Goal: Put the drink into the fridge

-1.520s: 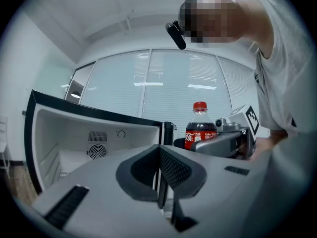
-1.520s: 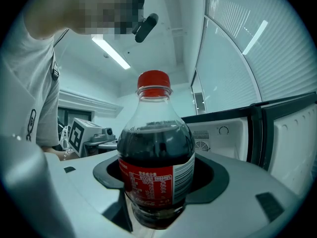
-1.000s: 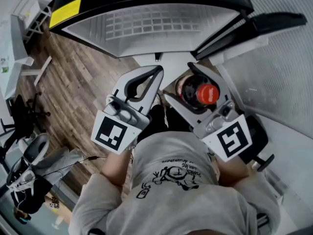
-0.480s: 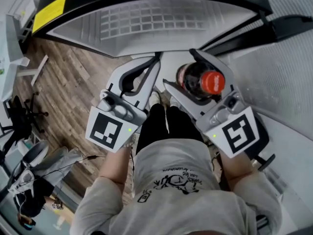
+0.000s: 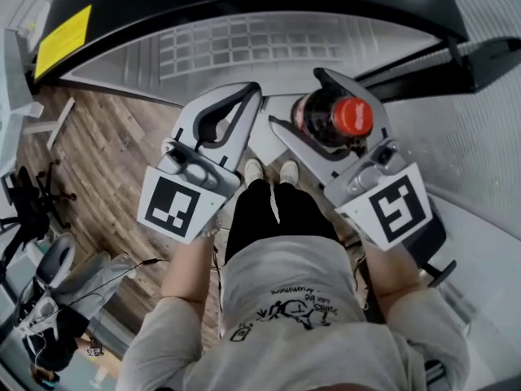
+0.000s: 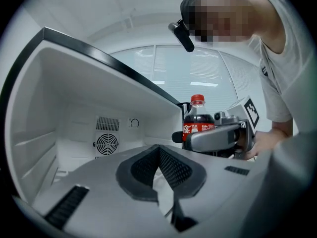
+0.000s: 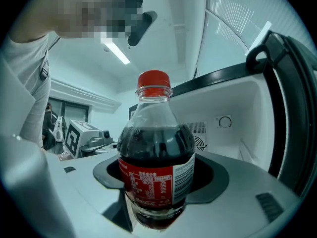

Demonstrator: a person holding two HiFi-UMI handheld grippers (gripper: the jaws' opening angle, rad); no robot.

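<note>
The right tool (image 5: 295,97) is clamped on a cola bottle (image 7: 157,152): its dark curved pads press on the lower body from both sides, across the red label (image 7: 151,182). The bottle stands upright in the grip, its red cap (image 7: 154,81) on and dark drink filling it to the shoulder.

The left tool (image 5: 254,92) sits just beside it, level with it, jaws brought together at the tips with nothing between them. From the left gripper view the bottle shows to the right, held in the other tool.

Both tools point into the open fridge (image 6: 64,88). The bottle is at its mouth, close to the white front edge; I cannot tell whether it has crossed that edge. The inside is white, with a round fan grille (image 6: 106,144) and a small dial (image 6: 134,123) on the back wall. The fridge's top is black and bears a yellow sticker (image 5: 62,41); its black-edged door (image 5: 456,55) stands open to the right.

Below the tools are the person's pale shoes (image 5: 254,169) on the floor (image 5: 106,153), which is wood planking to the left.
</note>
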